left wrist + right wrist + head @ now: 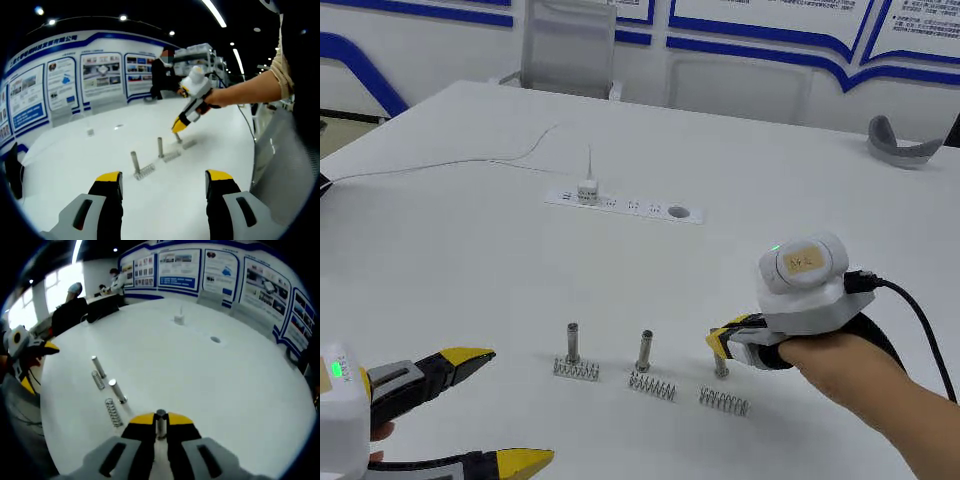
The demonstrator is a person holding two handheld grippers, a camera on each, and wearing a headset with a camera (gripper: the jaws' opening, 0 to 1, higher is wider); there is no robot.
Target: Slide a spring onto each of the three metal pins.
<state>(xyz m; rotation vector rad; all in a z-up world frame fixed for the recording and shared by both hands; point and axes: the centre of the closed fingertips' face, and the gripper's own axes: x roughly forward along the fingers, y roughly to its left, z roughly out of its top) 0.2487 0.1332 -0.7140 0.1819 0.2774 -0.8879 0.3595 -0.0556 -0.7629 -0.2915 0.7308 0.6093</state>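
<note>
The right gripper (719, 346), held level, clenches the rightmost pin (160, 417); the left gripper (510, 407) hovers released, left of that pin.

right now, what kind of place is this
Probably an office meeting or exhibition room: a big white table with a built-in socket strip, poster panels along the walls, and an office chair.

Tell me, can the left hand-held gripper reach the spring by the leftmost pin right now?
Probably yes. The left hand-held gripper is open, with bare table between it and that spring; the right hand-held gripper is shut on the rightmost pin, well aside.
</note>
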